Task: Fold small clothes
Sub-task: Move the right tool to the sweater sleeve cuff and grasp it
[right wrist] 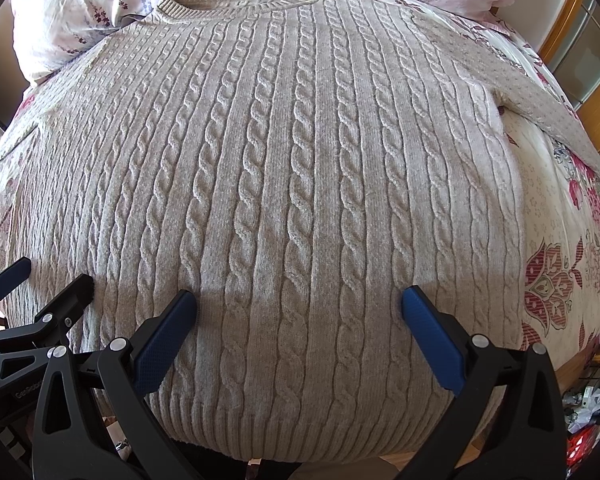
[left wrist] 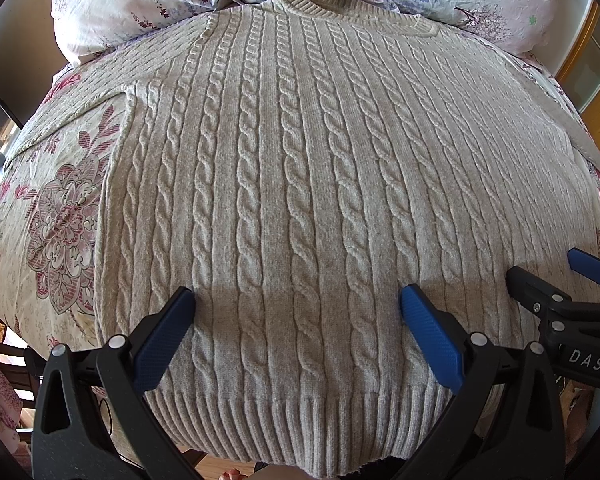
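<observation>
The sweater lies flat on the bed, long axis running straight ahead of both claws, collar far, hem nearest. Left claw and right claw gape apart above the hem.

A bed under a cream bedspread with pink flower print; at its head, crumpled pale floral pillows; right of them, a wooden-framed glass panel.

Both wrist cameras look from the hem end of a cable-knit sweater toward its collar at 12 o'clock, close above the knit. The left wrist view catches the right gripper at 3 o'clock; the right wrist view catches the left gripper at 9 o'clock. Both share the sweater's middle and the pillows.
</observation>
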Action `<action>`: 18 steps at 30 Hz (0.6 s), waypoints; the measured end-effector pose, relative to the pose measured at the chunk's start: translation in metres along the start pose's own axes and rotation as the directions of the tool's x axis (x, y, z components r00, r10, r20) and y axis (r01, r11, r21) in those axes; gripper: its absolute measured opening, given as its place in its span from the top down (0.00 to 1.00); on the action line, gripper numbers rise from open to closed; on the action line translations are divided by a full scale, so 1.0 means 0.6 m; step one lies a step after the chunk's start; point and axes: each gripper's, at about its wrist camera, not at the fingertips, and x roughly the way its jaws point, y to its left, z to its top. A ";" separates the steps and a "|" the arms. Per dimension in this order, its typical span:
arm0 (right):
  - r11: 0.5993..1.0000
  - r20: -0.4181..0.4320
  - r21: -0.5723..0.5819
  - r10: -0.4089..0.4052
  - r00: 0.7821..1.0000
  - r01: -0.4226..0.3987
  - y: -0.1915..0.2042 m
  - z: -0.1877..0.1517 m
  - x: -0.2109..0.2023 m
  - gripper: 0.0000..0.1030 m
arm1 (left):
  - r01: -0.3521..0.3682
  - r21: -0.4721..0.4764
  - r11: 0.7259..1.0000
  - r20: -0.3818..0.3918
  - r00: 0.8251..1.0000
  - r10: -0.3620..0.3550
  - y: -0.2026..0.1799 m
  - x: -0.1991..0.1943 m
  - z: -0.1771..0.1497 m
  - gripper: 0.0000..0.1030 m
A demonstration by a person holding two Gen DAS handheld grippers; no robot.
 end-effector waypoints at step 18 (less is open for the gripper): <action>0.996 0.032 0.019 0.090 0.995 -0.091 -0.010 0.015 0.000 0.01 | 0.004 -0.016 1.000 0.008 1.000 -0.004 0.000 0.005 0.014 0.02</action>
